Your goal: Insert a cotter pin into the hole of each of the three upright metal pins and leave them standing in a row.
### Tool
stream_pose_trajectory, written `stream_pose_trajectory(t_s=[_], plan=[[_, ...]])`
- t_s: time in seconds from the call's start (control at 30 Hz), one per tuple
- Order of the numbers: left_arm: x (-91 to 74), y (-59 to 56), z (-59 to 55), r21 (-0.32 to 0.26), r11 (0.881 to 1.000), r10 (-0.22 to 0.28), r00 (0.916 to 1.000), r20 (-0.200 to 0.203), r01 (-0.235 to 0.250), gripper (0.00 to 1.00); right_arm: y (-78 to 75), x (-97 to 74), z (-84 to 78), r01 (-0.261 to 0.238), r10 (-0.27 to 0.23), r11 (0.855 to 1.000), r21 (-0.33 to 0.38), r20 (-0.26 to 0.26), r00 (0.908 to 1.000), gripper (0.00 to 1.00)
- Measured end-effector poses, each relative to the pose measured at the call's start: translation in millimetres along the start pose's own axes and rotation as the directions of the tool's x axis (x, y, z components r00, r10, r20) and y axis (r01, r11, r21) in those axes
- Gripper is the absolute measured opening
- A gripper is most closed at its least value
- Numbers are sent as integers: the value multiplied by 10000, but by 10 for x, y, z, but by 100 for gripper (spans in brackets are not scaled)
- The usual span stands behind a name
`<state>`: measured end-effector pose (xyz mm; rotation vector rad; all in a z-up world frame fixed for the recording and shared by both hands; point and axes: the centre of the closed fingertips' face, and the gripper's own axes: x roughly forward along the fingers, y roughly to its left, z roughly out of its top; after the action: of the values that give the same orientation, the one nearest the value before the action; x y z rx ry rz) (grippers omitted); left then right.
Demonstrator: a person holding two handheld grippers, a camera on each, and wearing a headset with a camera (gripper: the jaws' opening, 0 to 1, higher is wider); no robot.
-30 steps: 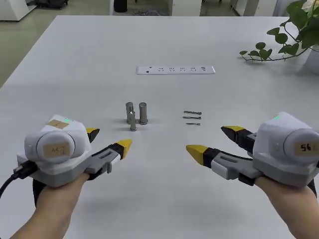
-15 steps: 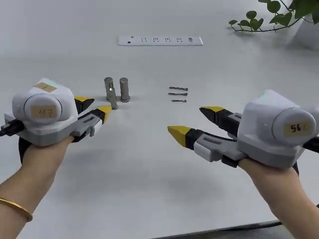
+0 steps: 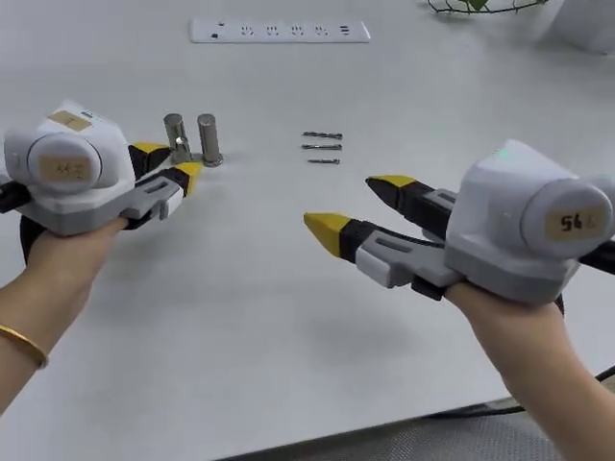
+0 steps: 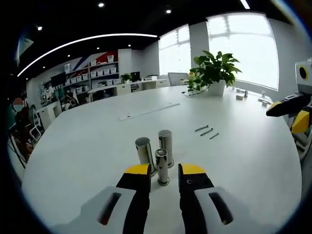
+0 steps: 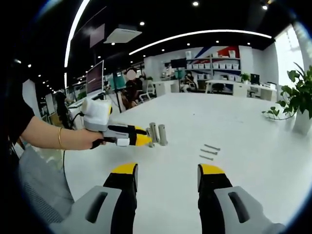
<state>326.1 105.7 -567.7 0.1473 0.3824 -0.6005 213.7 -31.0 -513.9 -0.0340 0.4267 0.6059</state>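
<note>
The left gripper [image 3: 171, 161], narrowly open and empty, has the 3 metal pins [image 3: 207, 139] clustered at its 12 o'clock. The right gripper [image 3: 357, 203] is wide and empty. The 3 cotter pins [image 3: 321, 147] lie at 3 o'clock of the metal pins. An off-centre grip may topple the nearest pin [image 4: 162, 166] into its neighbours.

The tan sticker [image 3: 574, 223] on the right gripper [image 3: 344, 201] read "56"; the matching sticker [image 3: 63, 170] on the left gripper [image 3: 171, 159] was unreadable.

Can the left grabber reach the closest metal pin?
Probably yes. The left gripper is open, and the nearest metal pin stands just ahead, in line with the gap between its jaws, with nothing between them.
</note>
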Motion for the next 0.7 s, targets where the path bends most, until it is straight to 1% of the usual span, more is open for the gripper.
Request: stream_pose_trajectory(t_s=[0.1, 0.17, 0.23, 0.4, 0.57, 0.7], plan=[[47, 16, -4, 43, 9999, -100, 9999, -36, 100, 15, -7, 8, -13, 1, -1, 10000, 6, -34, 10000, 45], [70, 22, 7, -55, 9998, -182, 9998, 45, 183, 14, -19, 10, -28, 23, -23, 10000, 56, -47, 10000, 45], [86, 28, 0, -248, 9995, -209, 9998, 0, 209, 14, -37, 15, -57, 79, -77, 9999, 131, -127, 9999, 45], [93, 35, -22, -242, 9995, -200, 9998, -74, 198, 11, -43, 11, -67, 123, -119, 9996, 267, -141, 9998, 45], [98, 46, -78, -242, 9996, -181, 9994, -306, 174, 7, -54, 12, -77, 169, -163, 9994, 318, -164, 9997, 45], [103, 46, -83, -276, 9995, -146, 9994, -318, 137, 6, -63, 10, -93, 195, -187, 9990, 400, -201, 9996, 45]])
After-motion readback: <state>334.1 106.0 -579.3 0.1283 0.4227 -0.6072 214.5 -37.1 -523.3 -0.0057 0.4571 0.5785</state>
